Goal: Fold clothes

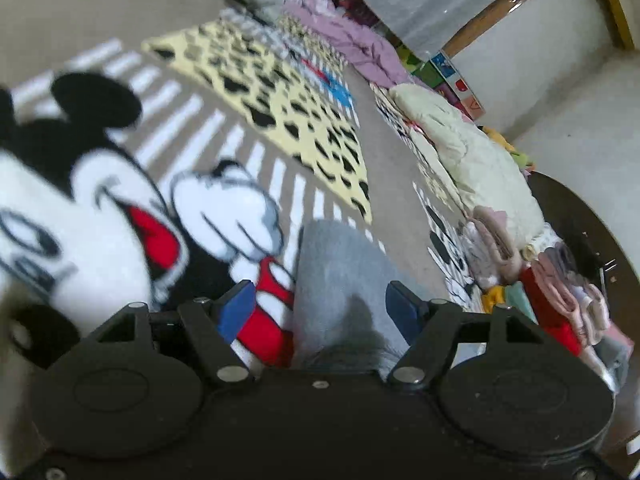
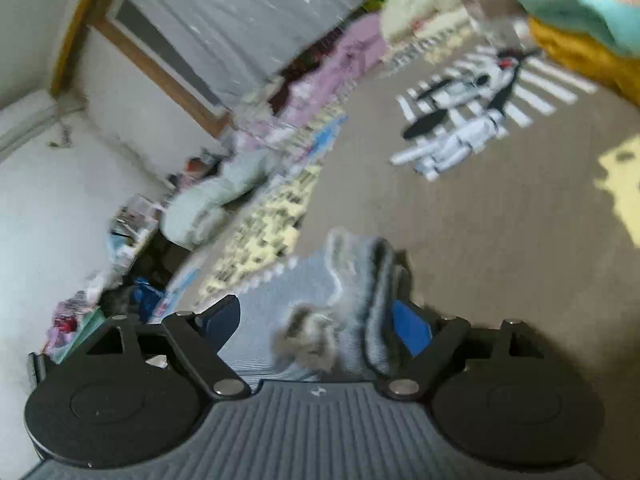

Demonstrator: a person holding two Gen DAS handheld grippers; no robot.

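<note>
A grey garment (image 1: 340, 280) lies on the brown Mickey Mouse blanket (image 1: 120, 200), and its near part sits between the fingers of my left gripper (image 1: 320, 308), whose blue pads (image 1: 236, 312) stand wide apart. In the right wrist view the same kind of grey cloth (image 2: 340, 300), folded with a thick edge, lies between the fingers of my right gripper (image 2: 316, 320), which are also spread wide. Neither gripper pinches the cloth.
A yellow black-spotted cloth (image 1: 280, 112) lies further on. A pile of folded clothes (image 1: 560, 292) and a pale quilt (image 1: 472, 160) stand at the right. Pink clothes (image 1: 360, 44) heap at the back. A teal and mustard stack (image 2: 580, 20) shows at the upper right.
</note>
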